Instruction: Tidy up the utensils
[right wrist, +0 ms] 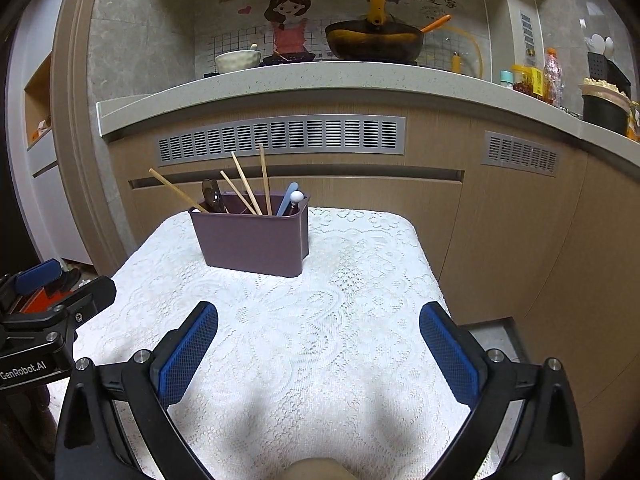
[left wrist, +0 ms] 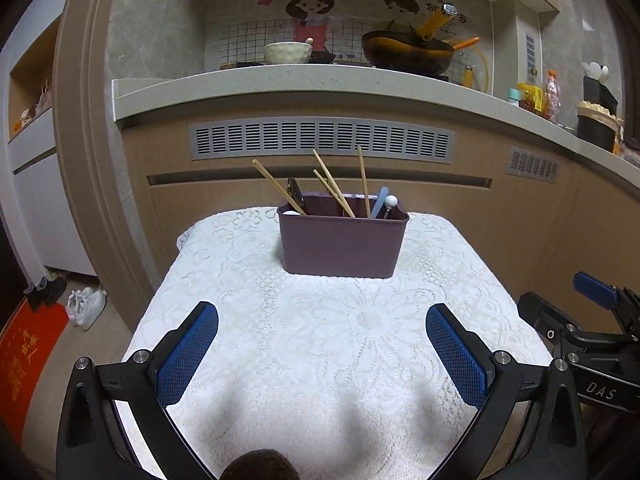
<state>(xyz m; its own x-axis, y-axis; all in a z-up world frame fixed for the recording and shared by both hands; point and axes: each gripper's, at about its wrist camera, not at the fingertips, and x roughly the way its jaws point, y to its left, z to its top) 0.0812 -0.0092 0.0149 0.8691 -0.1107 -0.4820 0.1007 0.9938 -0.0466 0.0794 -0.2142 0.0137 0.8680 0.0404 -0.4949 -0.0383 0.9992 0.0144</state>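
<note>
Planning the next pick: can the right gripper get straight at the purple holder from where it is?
Probably yes. The right gripper is open and empty, and only bare lace tablecloth lies between its fingers and the purple holder.

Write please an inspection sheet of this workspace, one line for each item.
Surface: small table under a white lace cloth, bare in front of the holder.
Job's things: purple utensil holder upright at the far end, holding four chopsticks, a dark spoon and a blue handle.
Clutter: nothing seen on the cloth.
Grippers: left gripper open, empty; right gripper open, empty.
Cables: nothing seen.
Surroundings: kitchen counter behind, with a wok and a bowl.
</note>
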